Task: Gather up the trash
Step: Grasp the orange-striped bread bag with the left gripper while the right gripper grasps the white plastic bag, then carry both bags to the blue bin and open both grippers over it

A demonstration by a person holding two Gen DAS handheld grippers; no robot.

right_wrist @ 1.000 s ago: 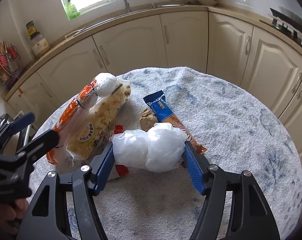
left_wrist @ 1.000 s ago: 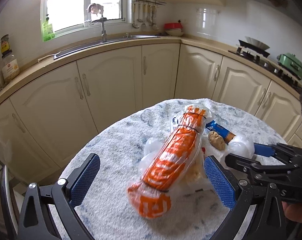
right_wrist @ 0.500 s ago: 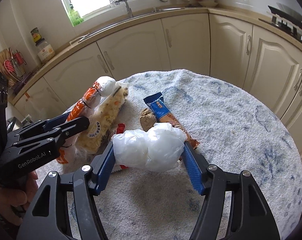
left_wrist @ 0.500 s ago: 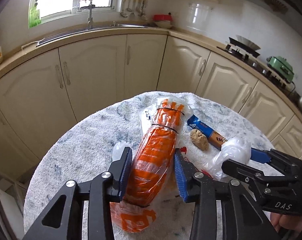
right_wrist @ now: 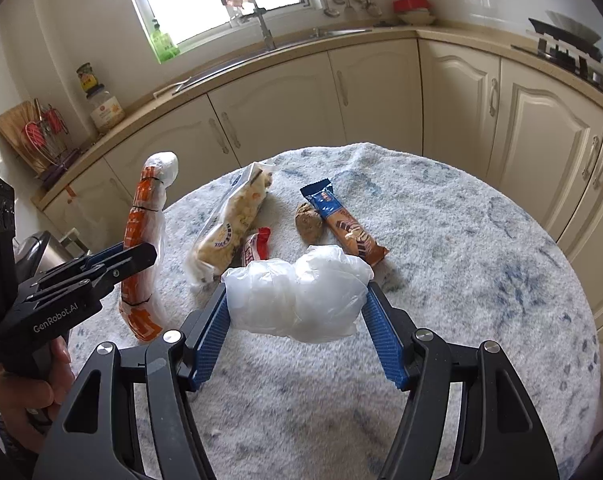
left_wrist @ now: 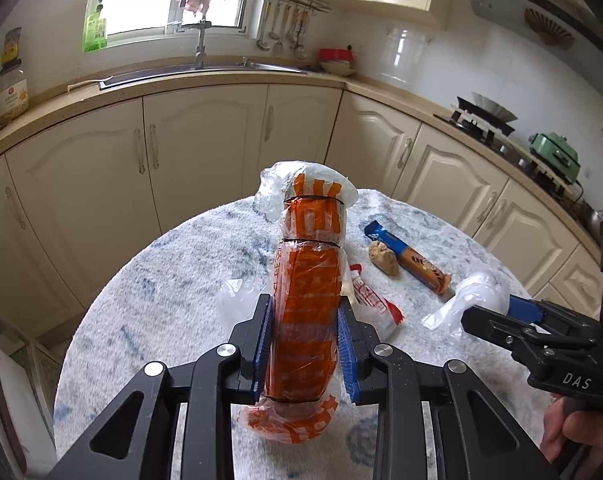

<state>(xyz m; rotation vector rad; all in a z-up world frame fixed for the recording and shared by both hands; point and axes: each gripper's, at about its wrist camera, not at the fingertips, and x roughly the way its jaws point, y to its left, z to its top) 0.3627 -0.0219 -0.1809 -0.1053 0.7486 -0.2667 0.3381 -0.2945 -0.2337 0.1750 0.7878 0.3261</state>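
Since the earlier frame, left tool (left_wrist: 305,344) jaws are closing on orange bag (left_wrist: 307,304), lifted off counter (right_wrist: 481,264). Right tool (right_wrist: 295,320) grasps white bag (right_wrist: 297,296); snack bar (right_wrist: 343,226) at 1 o'clock.

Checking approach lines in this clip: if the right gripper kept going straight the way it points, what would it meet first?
Beyond the white plastic bag the right gripper is clamping, probably the blue-and-brown snack bar wrapper or the brown lump beside it on the table; depth is unclear.
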